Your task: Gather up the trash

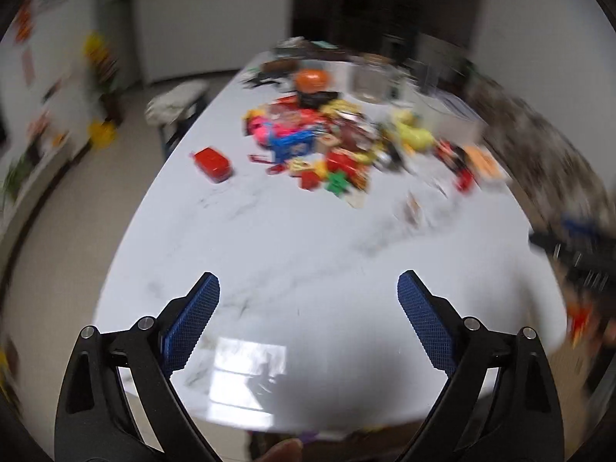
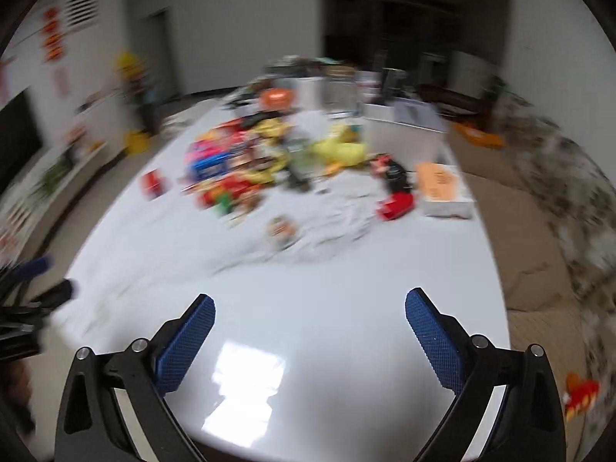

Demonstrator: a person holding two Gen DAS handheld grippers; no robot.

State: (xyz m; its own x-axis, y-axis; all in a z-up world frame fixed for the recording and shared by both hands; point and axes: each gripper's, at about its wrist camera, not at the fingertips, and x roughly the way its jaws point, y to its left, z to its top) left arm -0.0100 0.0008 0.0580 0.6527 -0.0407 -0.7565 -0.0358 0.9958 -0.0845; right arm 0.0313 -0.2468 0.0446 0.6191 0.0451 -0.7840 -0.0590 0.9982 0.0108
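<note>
No writing is legible on the blurred wrapper pile (image 1: 315, 142).

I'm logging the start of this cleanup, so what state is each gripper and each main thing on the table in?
left gripper: open, nothing between the pads.
right gripper: open, nothing between the pads.
pile of colourful wrappers: heaped mid-table, untouched.
red packet: lying alone, left of the pile.
orange box: lying flat near the table's right edge.
white table: near half bare and glossy.
</note>
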